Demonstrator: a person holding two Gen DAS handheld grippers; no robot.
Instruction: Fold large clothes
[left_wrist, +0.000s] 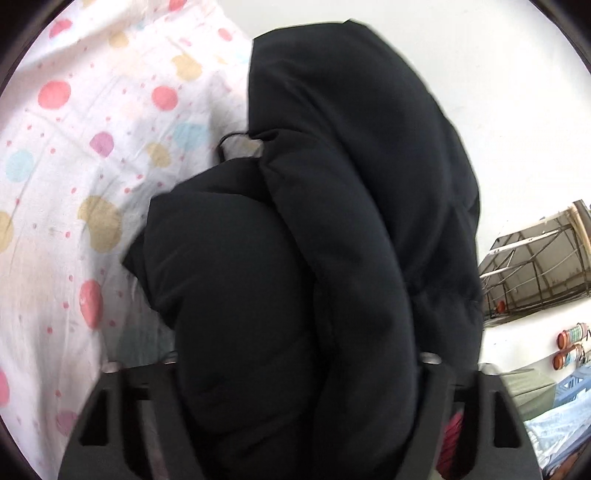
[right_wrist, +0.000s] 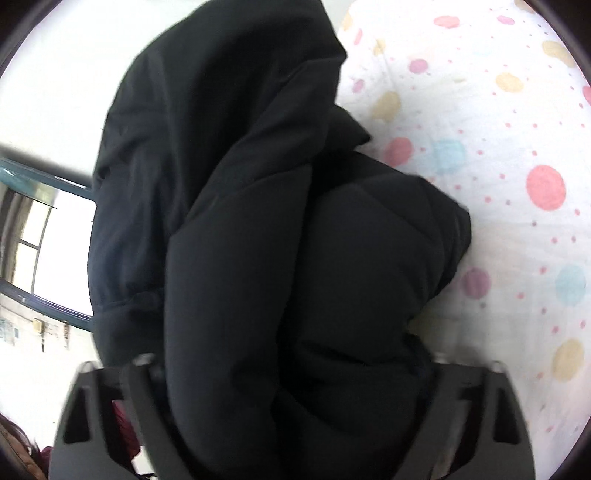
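Bulky black coat blocking ahead, open dotted sheet beside

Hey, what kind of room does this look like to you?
Probably a bedroom at home: a white polka-dot bedsheet is spread under the black padded jacket, there is a window to one side, and a metal rack stands by the wall.
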